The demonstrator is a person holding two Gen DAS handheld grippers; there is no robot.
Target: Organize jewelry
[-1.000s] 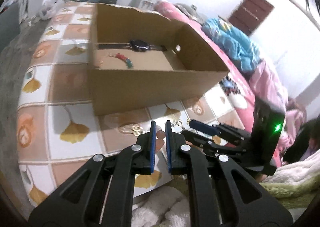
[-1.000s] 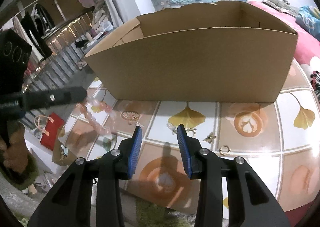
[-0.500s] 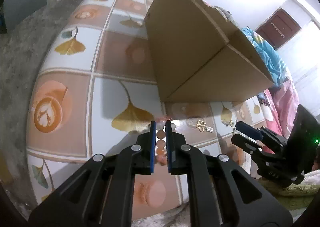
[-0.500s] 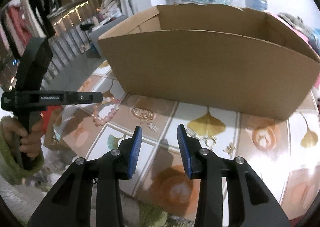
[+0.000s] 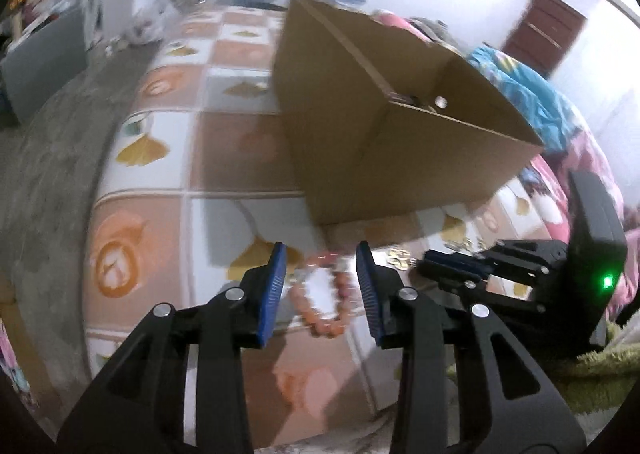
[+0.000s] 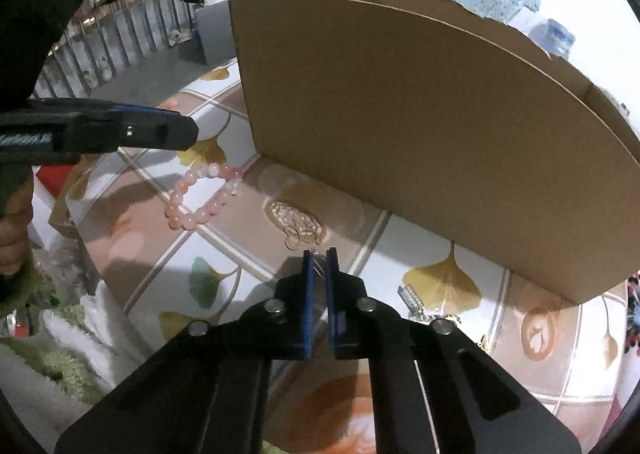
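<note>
A pink bead bracelet [image 5: 320, 330] lies flat on the tiled tabletop [image 5: 160, 182], just in front of the cardboard box [image 5: 400, 174]. My left gripper [image 5: 320, 250] hovers over it with its jaws opening; the beads sit between the fingers, untouched by the pads. In the right wrist view the bracelet [image 6: 200, 194] lies under the left gripper [image 6: 192, 132]. My right gripper [image 6: 319, 252] is shut on the thin wire of a gold earring [image 6: 300, 232] that rests on the table near the box [image 6: 440, 134]. It also shows in the left wrist view as the right gripper [image 5: 430, 258].
A silver clip [image 6: 410, 296] and small gold pieces [image 6: 444, 318] lie to the right by the box wall. The table's front edge meets a green and white fluffy rug [image 6: 80, 334]. A person's hand [image 6: 12, 230] holds the left tool. A bed stands behind.
The left gripper's jaws have spread and released the bracelet, which now lies on the table. The right gripper moved left toward the gold earring, rolled, and closed on it.
</note>
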